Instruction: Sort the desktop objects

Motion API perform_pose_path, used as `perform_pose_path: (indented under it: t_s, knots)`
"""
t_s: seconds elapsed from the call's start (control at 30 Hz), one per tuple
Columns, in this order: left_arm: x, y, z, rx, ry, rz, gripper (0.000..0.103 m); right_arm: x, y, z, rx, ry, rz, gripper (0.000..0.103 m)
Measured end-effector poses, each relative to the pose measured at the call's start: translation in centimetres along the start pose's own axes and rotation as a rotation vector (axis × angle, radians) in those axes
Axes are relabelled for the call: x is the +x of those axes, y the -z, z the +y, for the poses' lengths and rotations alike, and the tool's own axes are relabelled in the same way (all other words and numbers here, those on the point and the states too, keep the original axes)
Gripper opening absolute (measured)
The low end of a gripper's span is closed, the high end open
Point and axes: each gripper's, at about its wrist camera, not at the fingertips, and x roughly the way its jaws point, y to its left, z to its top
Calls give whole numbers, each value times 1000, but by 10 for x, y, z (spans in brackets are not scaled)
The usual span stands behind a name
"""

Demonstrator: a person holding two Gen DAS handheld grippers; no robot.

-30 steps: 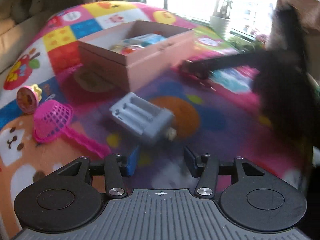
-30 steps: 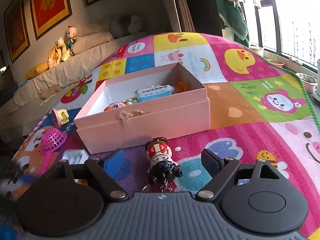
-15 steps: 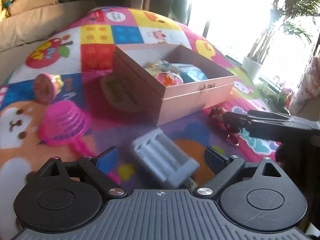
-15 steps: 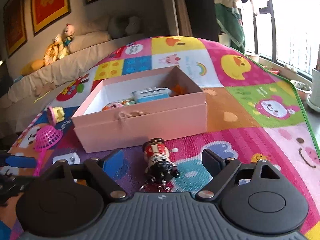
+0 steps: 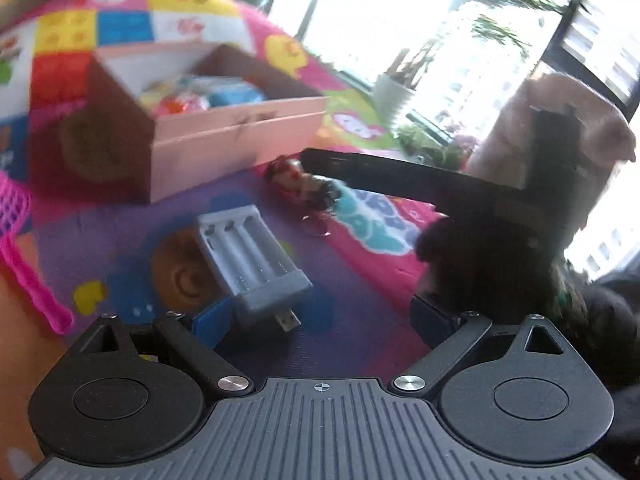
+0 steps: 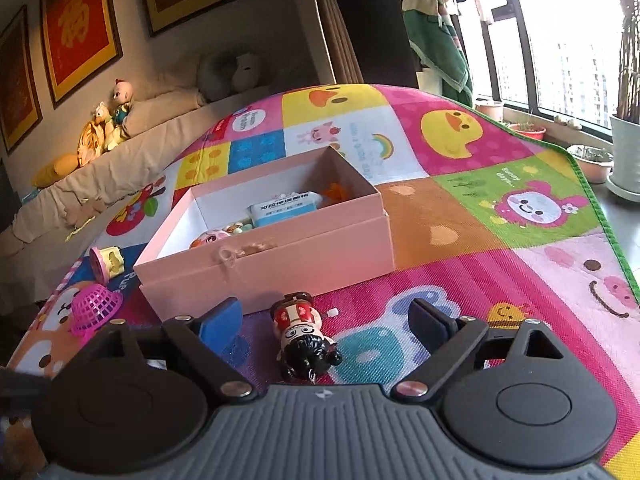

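Observation:
A grey battery charger (image 5: 252, 264) with a USB plug lies on the play mat between the jaws of my left gripper (image 5: 322, 320). Those jaws are opening, and the charger sits close by the left blue pad. A small doll keychain (image 6: 302, 332) in red and black lies on its back between the jaws of my right gripper (image 6: 326, 320), which are also opening and do not touch it. The left wrist view shows the same doll (image 5: 304, 184) under a black finger (image 5: 380, 172) of the right gripper. Behind both stands an open pink box (image 6: 272, 264) holding several small items.
A pink plastic strainer (image 6: 94, 308) and a pink and yellow toy cup (image 6: 106, 262) lie left of the box. The colourful mat (image 6: 480, 208) ends at a green edge on the right, with plant pots (image 6: 592, 164) beyond. A person's sleeve (image 5: 560, 128) rises at the right.
My left gripper's jaws went from narrow to wide, and its view swung right so the charger now lies between them. The right gripper's jaws widened slightly and crept nearer the doll.

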Motion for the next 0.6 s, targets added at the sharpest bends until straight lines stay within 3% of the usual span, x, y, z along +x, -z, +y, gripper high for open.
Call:
perform_pose_path:
  t_s: [0.1,0.3,0.43,0.5,0.6]
  knots:
    - [-1,1,-4,53,-115,-14,99,-1,0,-1,3,-1,-8,91]
    - [14,1,-7,40,-192,12,100,-3,0,-2,17,2,-25,96]
    - [26,9,-25,196,-377,9,101,-5,0,-2,18,6,-38,96]
    - [22,10,-25,230,-394,11,101,-5,0,-1,19,9,-42,96]
    - [10,9,-15,282,-495,3,100,-7,1,-2,19,10,-49,97]
